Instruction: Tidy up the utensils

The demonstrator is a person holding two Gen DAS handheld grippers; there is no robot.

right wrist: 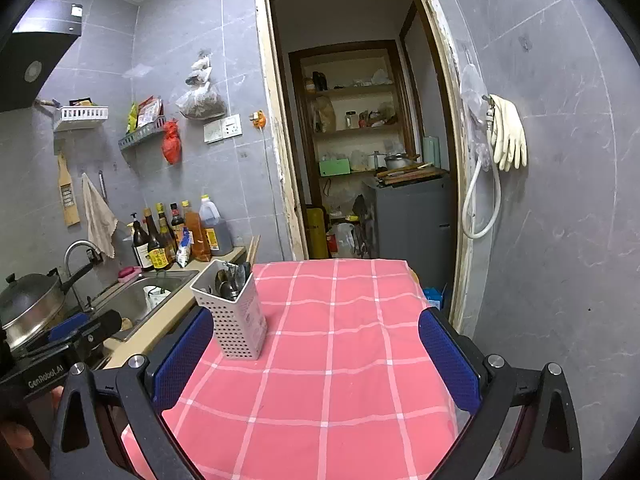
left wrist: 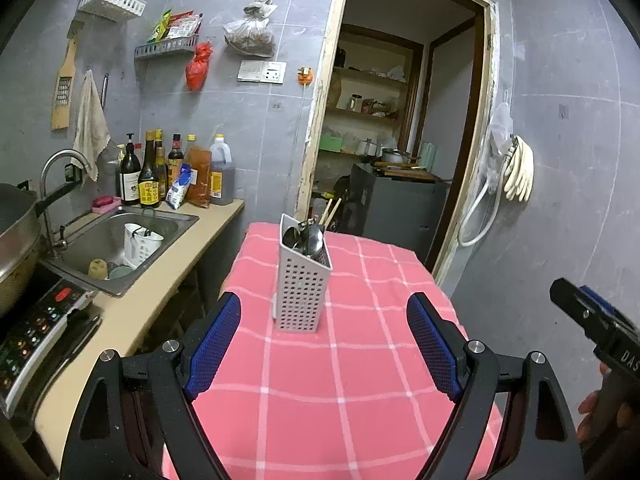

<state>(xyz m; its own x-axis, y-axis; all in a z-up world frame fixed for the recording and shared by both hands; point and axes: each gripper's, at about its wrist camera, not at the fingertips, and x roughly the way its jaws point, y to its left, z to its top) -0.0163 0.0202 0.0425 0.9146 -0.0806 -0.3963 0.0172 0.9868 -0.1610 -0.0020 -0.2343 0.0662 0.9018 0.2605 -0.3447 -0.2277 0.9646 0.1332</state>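
Perforated grey utensil holder (left wrist: 303, 280) stands upright on the pink checked tablecloth (left wrist: 340, 392), spoons (left wrist: 308, 240) and chopsticks (left wrist: 331, 210) inside. Left gripper (left wrist: 324, 344), near side of the holder, jaws wide, empty. Right gripper (right wrist: 316, 360), holder just beside its left finger, jaws wide, empty. Sink (left wrist: 120, 240) left of the holder.

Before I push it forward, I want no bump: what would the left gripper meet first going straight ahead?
Probably the grey perforated utensil holder. It stands upright on the pink checked tablecloth, centred ahead of the open left gripper with bare cloth between them. How far off it is remains unclear.
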